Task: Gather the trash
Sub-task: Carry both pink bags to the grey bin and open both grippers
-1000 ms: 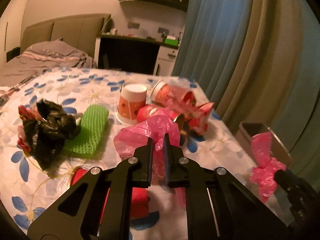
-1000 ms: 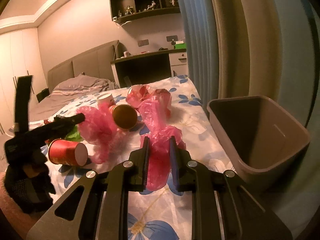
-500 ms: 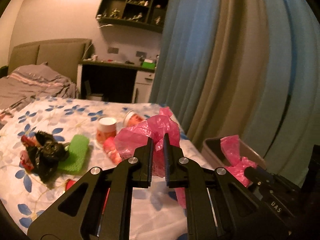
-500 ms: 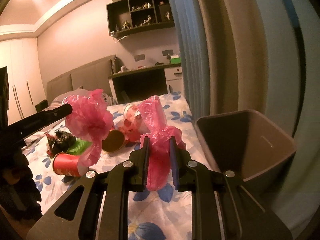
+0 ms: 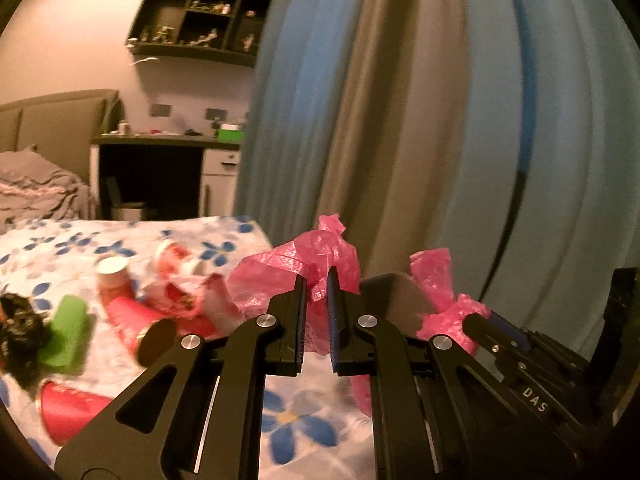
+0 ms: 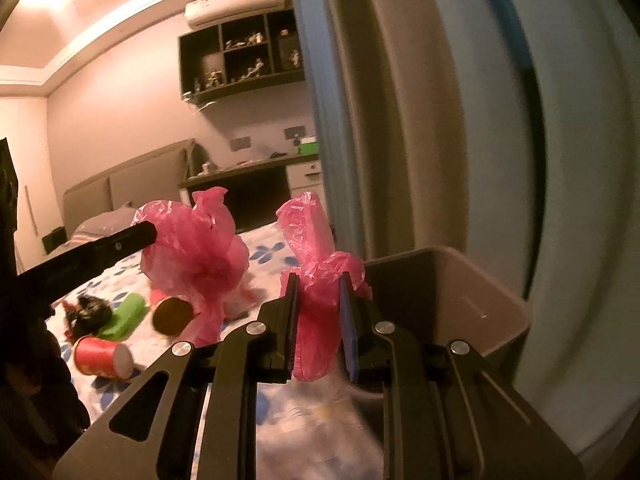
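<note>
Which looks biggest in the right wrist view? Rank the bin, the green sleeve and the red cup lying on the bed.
1. bin, clearly largest, though nearest the camera.
2. green sleeve and red cup look alike; unranked.

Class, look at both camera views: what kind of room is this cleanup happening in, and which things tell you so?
Most likely a bedroom: a bed with a blue-flowered white sheet, a padded beige headboard and long blue curtains.
</note>
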Tool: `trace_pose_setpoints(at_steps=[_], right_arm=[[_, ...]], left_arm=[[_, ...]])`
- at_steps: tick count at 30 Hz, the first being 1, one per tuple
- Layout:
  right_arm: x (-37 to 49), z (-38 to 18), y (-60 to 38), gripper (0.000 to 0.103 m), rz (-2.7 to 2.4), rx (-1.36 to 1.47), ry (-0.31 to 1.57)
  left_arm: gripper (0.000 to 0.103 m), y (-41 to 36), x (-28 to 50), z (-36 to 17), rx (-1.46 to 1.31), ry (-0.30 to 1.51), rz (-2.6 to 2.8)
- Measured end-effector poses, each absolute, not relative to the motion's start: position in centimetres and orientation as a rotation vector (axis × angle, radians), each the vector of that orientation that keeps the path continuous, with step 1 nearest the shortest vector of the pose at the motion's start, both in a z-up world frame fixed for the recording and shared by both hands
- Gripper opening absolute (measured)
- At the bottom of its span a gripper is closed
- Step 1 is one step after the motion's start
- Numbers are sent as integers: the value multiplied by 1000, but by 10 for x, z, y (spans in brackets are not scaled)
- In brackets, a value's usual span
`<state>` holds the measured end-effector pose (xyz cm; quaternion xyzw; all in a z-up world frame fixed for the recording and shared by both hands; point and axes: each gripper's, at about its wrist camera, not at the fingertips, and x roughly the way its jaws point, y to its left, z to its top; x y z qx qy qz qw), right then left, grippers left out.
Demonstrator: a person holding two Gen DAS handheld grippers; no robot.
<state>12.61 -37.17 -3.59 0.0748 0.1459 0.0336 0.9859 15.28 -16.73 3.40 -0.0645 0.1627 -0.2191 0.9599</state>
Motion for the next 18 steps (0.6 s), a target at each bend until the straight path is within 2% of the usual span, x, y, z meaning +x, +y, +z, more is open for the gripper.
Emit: trace_pose_setpoints(at_steps=[18], right_arm=[[147,-39,-430,20,-87,171,256]], left_arm=[[9,-270,209,6,-61,362,-596]])
